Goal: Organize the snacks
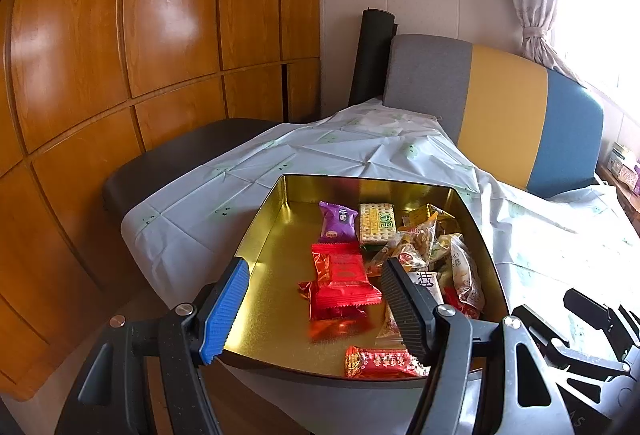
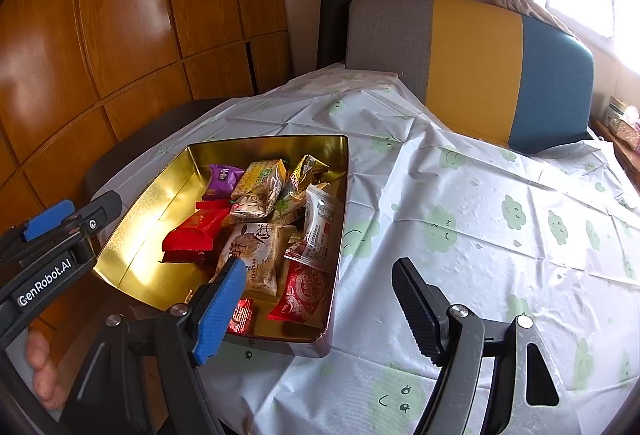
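An open gold tin [image 1: 360, 182] [image 2: 268, 138] sits on the table and holds several wrapped snacks. Among them are a purple packet [image 1: 338, 221] [image 2: 224, 179], a green-and-cream cracker pack [image 1: 377, 223], a red packet [image 1: 344, 275] [image 2: 192, 231], a beige packet [image 2: 256, 255] and a red bar [image 1: 384, 362] by the near wall. My left gripper [image 1: 315, 263] hovers open over the tin's near part, with the red packet below the gap between its pads. My right gripper [image 2: 318, 265] is open too. Its blue finger is over the tin and its black finger over the cloth.
A white tablecloth with green cloud faces [image 2: 480, 235] spreads right of the tin. Behind it stand a grey, yellow and blue chair back [image 2: 472, 55], a black roll [image 1: 372, 55] and a wooden wardrobe [image 1: 120, 75]. A dark seat [image 1: 180, 155] lies at the left. A hand [image 2: 40, 367] shows at bottom left.
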`<state>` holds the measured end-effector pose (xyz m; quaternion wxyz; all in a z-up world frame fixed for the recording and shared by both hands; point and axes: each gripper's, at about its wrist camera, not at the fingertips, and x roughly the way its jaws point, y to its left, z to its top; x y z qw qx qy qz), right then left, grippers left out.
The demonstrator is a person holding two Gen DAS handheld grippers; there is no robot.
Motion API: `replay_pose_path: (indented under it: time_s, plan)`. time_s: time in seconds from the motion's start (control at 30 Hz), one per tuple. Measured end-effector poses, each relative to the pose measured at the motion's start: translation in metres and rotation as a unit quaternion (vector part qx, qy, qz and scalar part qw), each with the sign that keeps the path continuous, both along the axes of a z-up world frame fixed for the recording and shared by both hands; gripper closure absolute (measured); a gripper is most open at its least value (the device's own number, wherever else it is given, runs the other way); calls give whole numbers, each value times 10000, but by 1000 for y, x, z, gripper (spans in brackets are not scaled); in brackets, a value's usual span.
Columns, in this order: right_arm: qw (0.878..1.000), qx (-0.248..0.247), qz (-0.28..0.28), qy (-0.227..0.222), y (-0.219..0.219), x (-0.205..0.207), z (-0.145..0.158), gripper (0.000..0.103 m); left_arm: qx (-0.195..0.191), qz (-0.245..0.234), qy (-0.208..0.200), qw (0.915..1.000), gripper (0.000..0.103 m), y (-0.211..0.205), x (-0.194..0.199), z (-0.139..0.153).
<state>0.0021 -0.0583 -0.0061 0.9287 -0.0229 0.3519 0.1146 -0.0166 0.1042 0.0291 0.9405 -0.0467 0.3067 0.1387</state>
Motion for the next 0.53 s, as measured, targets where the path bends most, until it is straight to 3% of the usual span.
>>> replay_pose_path:
  time_s: [0.17,0.33,0.53]
  plan:
    - [10000,-21,16,0,0,0,0,27,-61,-38,-45,10000,34,0,-1,1]
    - [10000,-10,10,7,0,0,0,27,-56,-49,-144,9999,52,1,-2,2]
    - [10000,16,-21,30,-3,1,-1,27,-94,-64,-152,9998,54,3,0,3]
